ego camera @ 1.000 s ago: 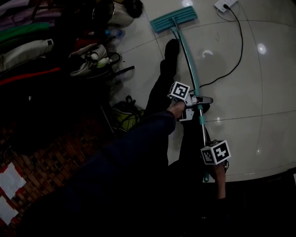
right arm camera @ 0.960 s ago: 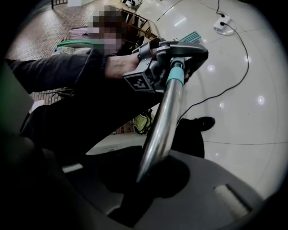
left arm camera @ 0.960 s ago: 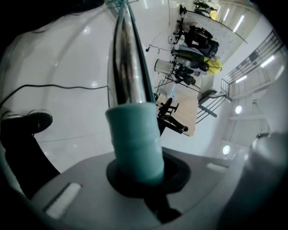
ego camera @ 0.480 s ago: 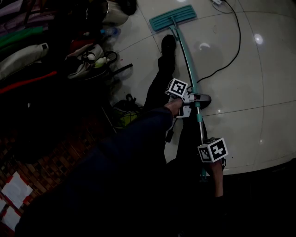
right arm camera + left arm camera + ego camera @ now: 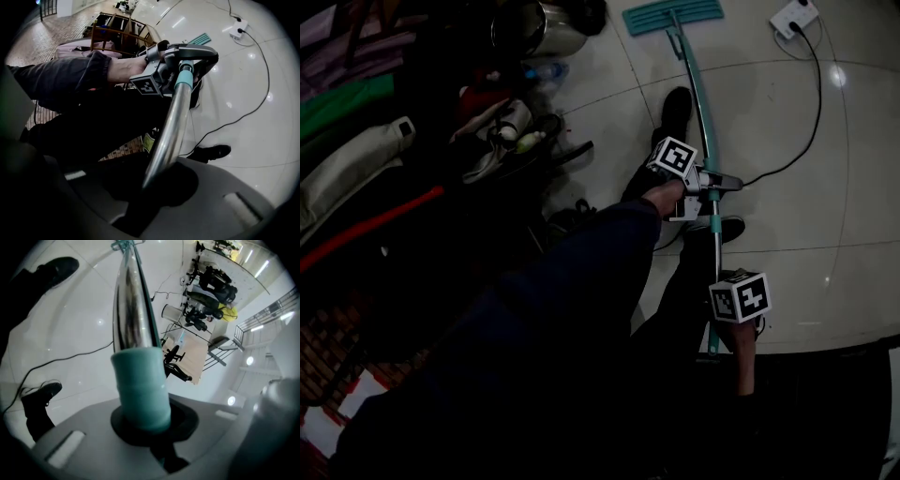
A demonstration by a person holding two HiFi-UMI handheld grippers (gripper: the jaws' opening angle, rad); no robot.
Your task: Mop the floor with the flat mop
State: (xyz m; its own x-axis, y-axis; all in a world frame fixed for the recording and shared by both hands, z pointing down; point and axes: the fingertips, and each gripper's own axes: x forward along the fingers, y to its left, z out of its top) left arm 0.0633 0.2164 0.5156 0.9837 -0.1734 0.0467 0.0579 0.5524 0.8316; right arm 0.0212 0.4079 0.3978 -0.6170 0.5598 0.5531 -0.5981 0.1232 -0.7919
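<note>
Glossy white tile floor (image 5: pixel 834 197), dark bags (image 5: pixel 347 173) piled along the left. Flat mop head (image 5: pixel 672 16) lies flat on the tiles at top of head view, near a power strip (image 5: pixel 794 16) w/ black cable (image 5: pixel 818 103). Pole (image 5: pixel 697 94) runs from it back to the person. L gripper (image 5: pixel 711 185): fingers clamped on the pole's teal sleeve (image 5: pixel 140 390). R gripper (image 5: pixel 718 283): fingers clamped on bare metal pole, nearer the person. Black shoe (image 5: pixel 677 105) just beside the pole.
</note>
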